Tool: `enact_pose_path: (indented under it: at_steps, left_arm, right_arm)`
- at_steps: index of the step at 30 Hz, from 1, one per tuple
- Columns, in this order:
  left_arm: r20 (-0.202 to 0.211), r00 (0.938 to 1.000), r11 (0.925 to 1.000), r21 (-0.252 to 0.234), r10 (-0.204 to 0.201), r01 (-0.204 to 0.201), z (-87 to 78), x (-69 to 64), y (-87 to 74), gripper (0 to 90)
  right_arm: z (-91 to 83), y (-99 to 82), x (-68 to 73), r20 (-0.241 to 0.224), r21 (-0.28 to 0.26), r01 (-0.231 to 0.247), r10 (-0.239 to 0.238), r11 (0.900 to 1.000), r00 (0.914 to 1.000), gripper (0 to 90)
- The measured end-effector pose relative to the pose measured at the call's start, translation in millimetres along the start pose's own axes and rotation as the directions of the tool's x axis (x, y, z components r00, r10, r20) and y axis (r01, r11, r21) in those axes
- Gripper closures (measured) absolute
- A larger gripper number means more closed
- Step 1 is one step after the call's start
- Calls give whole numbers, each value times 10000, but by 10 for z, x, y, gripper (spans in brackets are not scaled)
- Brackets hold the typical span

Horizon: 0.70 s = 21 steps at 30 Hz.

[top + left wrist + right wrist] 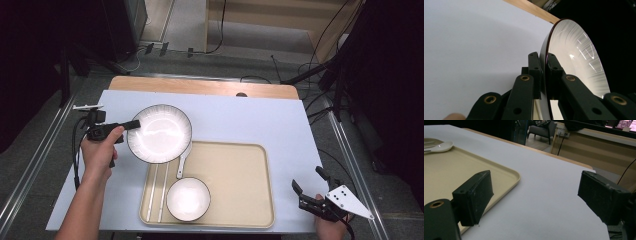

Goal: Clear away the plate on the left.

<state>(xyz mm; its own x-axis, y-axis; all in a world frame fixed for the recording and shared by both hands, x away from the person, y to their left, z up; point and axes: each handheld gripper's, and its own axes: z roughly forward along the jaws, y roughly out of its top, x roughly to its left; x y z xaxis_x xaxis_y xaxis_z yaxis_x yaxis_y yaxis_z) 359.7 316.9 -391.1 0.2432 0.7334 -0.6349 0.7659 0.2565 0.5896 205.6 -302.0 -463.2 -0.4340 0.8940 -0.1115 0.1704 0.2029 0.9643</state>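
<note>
Gripping the white plate (159, 134) by its rim, the left gripper (543, 72) has its jaws nearly closed; rigid, glossy, breakable ware. Right gripper (536, 195) gapes empty.

One plate (159, 134), one bowl (188, 199), one spoon (183, 161), two chopsticks (156, 193) and one tray (240, 180) were on the table; two grippers were present.

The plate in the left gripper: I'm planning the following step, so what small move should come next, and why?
Probably carry the plate clear of the tray and lower it onto the white table. The left gripper pinches its rim, and it overhangs the tray's corner and spoon.
</note>
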Motion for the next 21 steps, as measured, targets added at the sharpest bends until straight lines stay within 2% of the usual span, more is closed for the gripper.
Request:
enact_pose_path:
  at_steps: [7, 11, 14, 21]
  left_arm:
    - [327, 9993, 9996, 236, 161, -169, 181, -129, -24, 855]
    - [287, 9991, 9989, 335, 308, -318, 275, -207, -30, 854]
    - [486, 9982, 9983, 452, 357, -379, 352, -269, -40, 854]
    - [698, 9954, 9946, 752, 662, -714, 581, -473, -81, 854]
  right_arm:
    - [0, 0, 0, -14, -12, 17, -17, 10000, 10000, 130]
    - [-2, -1, -1, -9, -10, -31, 31, 10000, 10000, 130]
    - [-3, 2, -1, -24, -40, 10, -10, 10000, 10000, 130]
    - [-3, 4, 4, -30, -38, -7, 7, 10000, 10000, 130]
